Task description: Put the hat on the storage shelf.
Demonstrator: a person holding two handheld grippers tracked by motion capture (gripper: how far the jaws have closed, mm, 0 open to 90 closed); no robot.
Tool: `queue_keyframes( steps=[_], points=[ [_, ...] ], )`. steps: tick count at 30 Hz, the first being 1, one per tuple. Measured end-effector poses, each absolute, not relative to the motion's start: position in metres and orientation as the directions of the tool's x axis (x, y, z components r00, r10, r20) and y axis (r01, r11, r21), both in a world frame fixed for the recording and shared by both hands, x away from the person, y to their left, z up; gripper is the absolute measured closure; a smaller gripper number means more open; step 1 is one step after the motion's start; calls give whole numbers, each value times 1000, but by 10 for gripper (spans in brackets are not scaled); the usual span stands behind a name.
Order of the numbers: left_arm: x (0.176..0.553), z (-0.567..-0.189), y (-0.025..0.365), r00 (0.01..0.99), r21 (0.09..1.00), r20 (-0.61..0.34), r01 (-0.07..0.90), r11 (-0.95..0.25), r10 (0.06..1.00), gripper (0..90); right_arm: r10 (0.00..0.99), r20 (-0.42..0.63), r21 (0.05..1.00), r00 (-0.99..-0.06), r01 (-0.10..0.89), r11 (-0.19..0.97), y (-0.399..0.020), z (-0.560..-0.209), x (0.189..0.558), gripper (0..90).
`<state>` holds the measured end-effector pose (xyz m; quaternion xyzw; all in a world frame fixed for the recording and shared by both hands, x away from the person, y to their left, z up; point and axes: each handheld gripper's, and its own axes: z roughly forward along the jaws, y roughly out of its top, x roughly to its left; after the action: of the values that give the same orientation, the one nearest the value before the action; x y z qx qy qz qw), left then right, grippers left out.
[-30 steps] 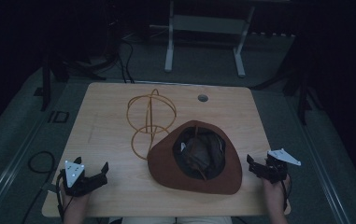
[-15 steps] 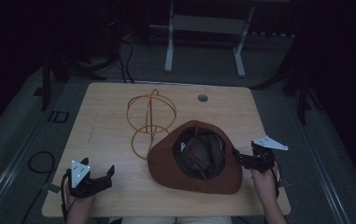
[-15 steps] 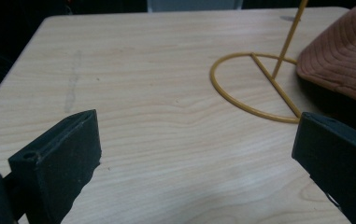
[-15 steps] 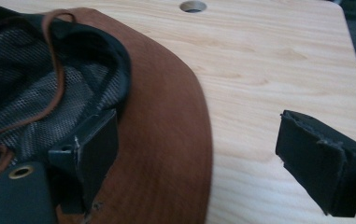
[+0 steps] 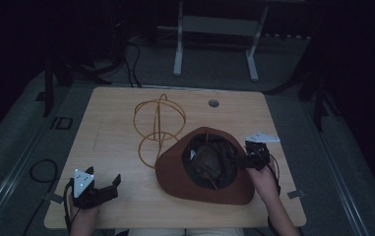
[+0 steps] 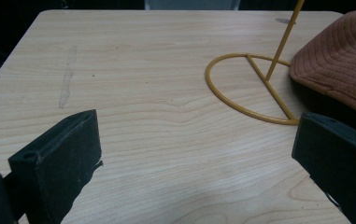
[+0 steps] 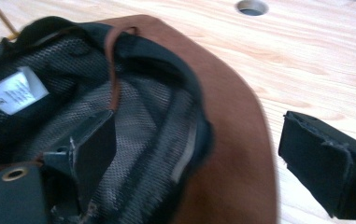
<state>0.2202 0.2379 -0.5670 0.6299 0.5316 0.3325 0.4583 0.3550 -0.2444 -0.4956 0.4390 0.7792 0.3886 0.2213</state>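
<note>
Right claw (image 5: 238, 159) has advanced from the tabletop (image 5: 116, 123) edge; its jaws now straddle the hat (image 5: 175, 172) brim, wide open, nothing gripped. Left claw (image 5: 107, 186) idles open, near. Hat lies crown-down beside the stand (image 5: 158, 129). Risk: shallow closure lets the brim slip.

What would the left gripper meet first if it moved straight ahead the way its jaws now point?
Probably the yellow wire stand: the left gripper, jaws open, faces bare tabletop with the stand's ring base ahead and slightly to the right. The brown hat lies further right; depth is uncertain.
</note>
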Motion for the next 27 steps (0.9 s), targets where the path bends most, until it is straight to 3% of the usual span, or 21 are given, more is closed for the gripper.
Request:
queue_keyframes(
  steps=[1,6,14,19,20,22,23,27],
  points=[
    [220,-567,238,216,931,-67,365,-17,974,21,858,-29,797,-512,507,329,-239,-496,355,151],
    [221,-567,237,209,927,-47,374,-36,977,21,826,-20,771,-563,517,371,-222,-502,364,120],
    [220,-567,235,240,917,-34,393,-65,970,21,870,-62,733,-489,569,372,-212,-522,388,127],
    [221,-568,233,255,913,-35,402,-73,966,21,870,-108,688,-481,595,414,-207,-532,398,288],
    [221,-568,232,255,912,-30,402,-78,966,21,868,-109,680,-485,600,421,-206,-534,399,391],
    [220,-568,232,258,912,-29,403,-80,966,21,868,-135,677,-478,595,433,-204,-536,399,437],
    [220,-568,232,260,912,-32,404,-78,965,21,865,-145,672,-480,594,442,-204,-536,399,511],
    [220,-568,232,271,908,-58,415,-62,961,21,852,-224,649,-473,580,492,-200,-539,398,606]
  ],
)
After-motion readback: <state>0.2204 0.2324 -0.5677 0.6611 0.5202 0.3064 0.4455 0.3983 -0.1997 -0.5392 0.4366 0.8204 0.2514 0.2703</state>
